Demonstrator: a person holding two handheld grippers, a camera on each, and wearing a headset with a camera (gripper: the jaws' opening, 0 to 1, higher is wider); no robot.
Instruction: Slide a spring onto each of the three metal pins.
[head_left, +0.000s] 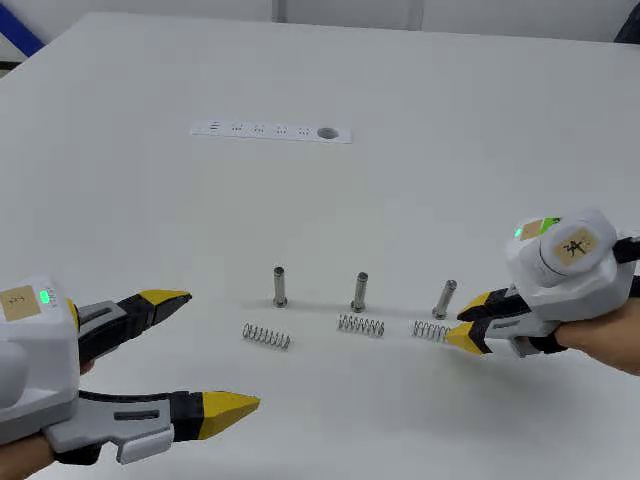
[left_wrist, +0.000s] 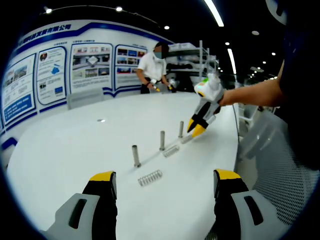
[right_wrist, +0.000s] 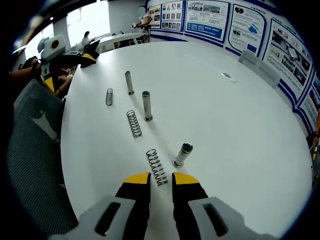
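Right gripper (right_wrist: 161, 178) jaws nearly together at right spring (right_wrist: 156, 166) end, grip unclear; pinch end, lift level, thread over right pin (right_wrist: 182, 154). Left gripper (head_left: 220, 350) wide open.

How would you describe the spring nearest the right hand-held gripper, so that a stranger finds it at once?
On the white table, nearer the person than the power strip, three metal pins stand in a row, each with a spring lying before it. Yours is the right-end spring: unlike its two neighbours, it has the yellow tips of the right hand-held gripper at its end.
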